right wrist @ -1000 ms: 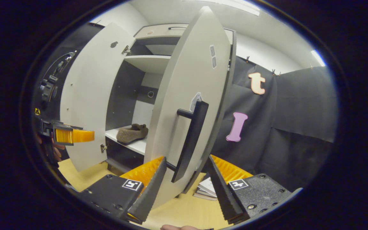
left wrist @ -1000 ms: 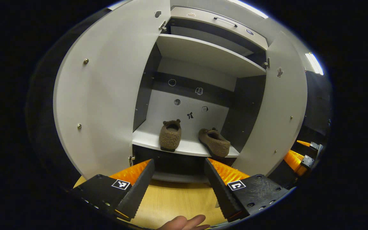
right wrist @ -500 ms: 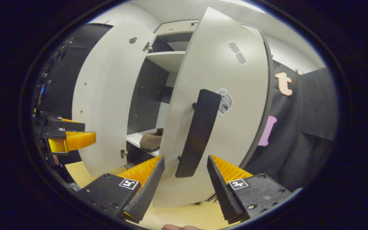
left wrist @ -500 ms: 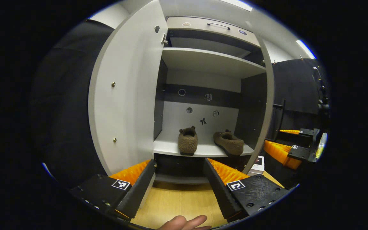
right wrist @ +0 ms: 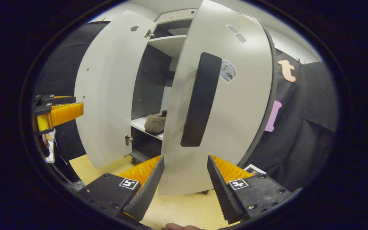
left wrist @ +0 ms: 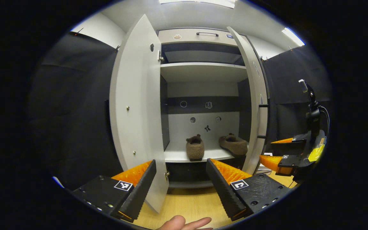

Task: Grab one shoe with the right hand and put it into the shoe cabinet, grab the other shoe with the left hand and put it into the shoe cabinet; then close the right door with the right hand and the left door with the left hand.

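shoes (left wrist: 216, 147) sit on the cabinet shelf (left wrist: 177, 156), so you're on the doors: both grippers, right (right wrist: 184, 179) and left (left wrist: 180, 182), are spread empty; push the right door (right wrist: 235, 105) closed next

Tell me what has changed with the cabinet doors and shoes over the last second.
The right door has swung further toward closed, its handle now facing the open right gripper, which has not taken hold of it. The left gripper, also open, has drawn back from the cabinet. The left door stays open, and both shoes stay on the shelf.
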{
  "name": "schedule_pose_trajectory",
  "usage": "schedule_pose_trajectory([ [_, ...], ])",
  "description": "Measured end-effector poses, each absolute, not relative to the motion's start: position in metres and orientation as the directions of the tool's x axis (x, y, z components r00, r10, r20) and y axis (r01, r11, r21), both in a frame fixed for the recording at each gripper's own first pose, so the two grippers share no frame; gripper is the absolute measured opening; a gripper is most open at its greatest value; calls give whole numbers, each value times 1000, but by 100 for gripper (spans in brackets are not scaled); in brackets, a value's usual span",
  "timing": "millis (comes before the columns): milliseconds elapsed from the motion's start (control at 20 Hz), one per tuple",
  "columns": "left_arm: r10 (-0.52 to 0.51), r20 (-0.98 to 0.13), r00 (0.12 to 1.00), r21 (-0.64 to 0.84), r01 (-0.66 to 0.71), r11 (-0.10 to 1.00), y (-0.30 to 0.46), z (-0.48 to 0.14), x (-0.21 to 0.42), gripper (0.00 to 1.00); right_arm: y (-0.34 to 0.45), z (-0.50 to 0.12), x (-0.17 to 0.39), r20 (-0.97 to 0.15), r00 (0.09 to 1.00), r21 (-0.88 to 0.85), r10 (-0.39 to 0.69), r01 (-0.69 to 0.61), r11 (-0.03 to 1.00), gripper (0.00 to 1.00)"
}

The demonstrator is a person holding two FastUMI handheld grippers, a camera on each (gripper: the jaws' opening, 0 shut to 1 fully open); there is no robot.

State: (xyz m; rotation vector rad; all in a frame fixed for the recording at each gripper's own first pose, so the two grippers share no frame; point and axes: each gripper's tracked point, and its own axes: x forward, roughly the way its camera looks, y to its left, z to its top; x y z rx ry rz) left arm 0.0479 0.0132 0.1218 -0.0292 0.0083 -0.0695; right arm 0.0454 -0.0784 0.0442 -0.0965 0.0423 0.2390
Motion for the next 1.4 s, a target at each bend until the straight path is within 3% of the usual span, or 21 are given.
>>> schedule_pose_trajectory([
  [200,-20,45,999,-52,22,998,57,149,42,95,-77,42,45,-66,971,-76,232,-236,969,88],
  [400,143,100,985,-69,-137,988,141,168,36,96,-73,39,42,-79,970,-139,228,-237,961,88],
  [600,318,87,944,-126,-306,944,219,152,47,95,-67,43,39,-76,969,-163,234,-244,956,88],
  [800,118,-40,992,-211,-124,970,178,120,82,95,-63,46,39,-77,968,-171,240,-250,953,88],
  [850,137,-35,990,-163,-140,977,179,117,96,95,-63,47,38,-76,969,-176,236,-246,953,88],
  [900,154,0,988,-88,-153,984,178,124,87,79,-65,47,36,-73,970,-172,231,-240,955,88],
  [950,149,29,988,-24,-148,989,174,130,82,88,-66,48,35,-72,971,-161,229,-238,958,88],
  [1000,83,36,996,-17,-82,996,154,134,80,88,-65,46,35,-78,969,-147,232,-242,959,88],
  [1100,23,38,999,12,-23,1000,135,139,70,71,-63,41,37,-99,967,-131,235,-247,960,88],
  [1150,12,42,999,2,-12,1000,130,139,66,82,-62,41,37,-102,966,-118,239,-251,961,88],
  [1400,-14,-3,1000,-98,13,995,128,137,69,82,-66,44,37,-104,963,-70,248,-256,964,88],
])
